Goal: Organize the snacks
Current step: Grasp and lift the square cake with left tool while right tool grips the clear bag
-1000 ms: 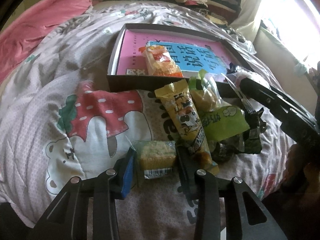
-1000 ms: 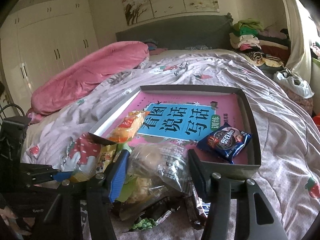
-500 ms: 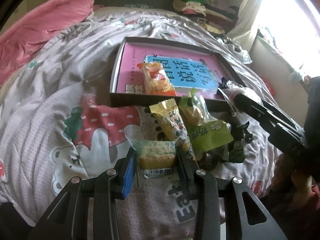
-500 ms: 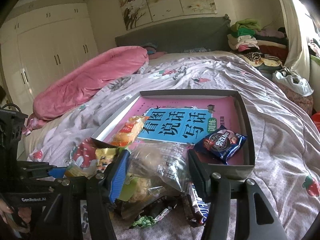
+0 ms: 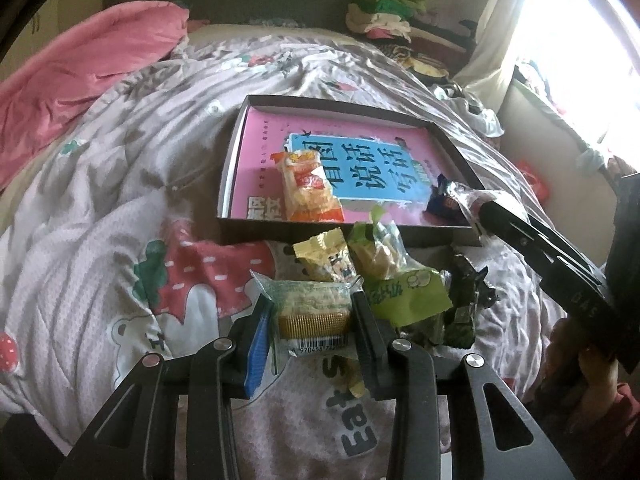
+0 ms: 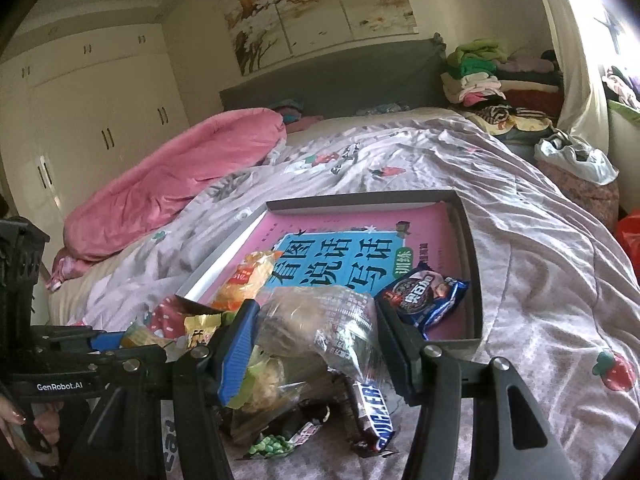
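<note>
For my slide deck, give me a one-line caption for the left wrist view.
Left tool grips a clear-wrapped cake snack above the quilt, facing the box.

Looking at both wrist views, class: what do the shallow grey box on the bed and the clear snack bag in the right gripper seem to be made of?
Shallow grey box: probably cardboard, matte; thin, straight walls with sharp folded corners.
Clear snack bag, clamped in the right gripper: thin plastic film, glossy; it crinkles, glints, and shows its contents through the printed text.
</note>
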Available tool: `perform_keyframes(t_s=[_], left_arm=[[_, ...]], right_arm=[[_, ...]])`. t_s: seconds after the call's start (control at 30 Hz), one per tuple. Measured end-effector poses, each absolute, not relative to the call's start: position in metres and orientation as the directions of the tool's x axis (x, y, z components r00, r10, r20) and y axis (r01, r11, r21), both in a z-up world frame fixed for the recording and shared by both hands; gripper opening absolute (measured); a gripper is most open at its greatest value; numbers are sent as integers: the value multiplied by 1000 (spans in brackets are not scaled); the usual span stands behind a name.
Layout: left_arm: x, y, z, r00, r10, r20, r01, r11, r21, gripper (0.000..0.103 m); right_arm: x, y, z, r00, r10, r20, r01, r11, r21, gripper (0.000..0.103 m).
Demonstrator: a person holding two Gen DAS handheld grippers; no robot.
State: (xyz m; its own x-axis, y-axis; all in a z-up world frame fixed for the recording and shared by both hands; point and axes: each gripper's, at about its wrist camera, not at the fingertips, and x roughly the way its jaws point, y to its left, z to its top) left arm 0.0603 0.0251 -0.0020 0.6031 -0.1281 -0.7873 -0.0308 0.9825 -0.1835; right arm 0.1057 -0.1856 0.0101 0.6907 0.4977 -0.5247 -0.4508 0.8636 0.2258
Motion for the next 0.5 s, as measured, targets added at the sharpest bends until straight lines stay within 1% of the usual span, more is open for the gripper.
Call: perform_keyframes(t_s=[0.5], left_arm=[[80,14,9,618,-122,-777,-29,984,-177,39]], right_arm=[[115,-204,10,715,478,-510,-407,878,251,58]])
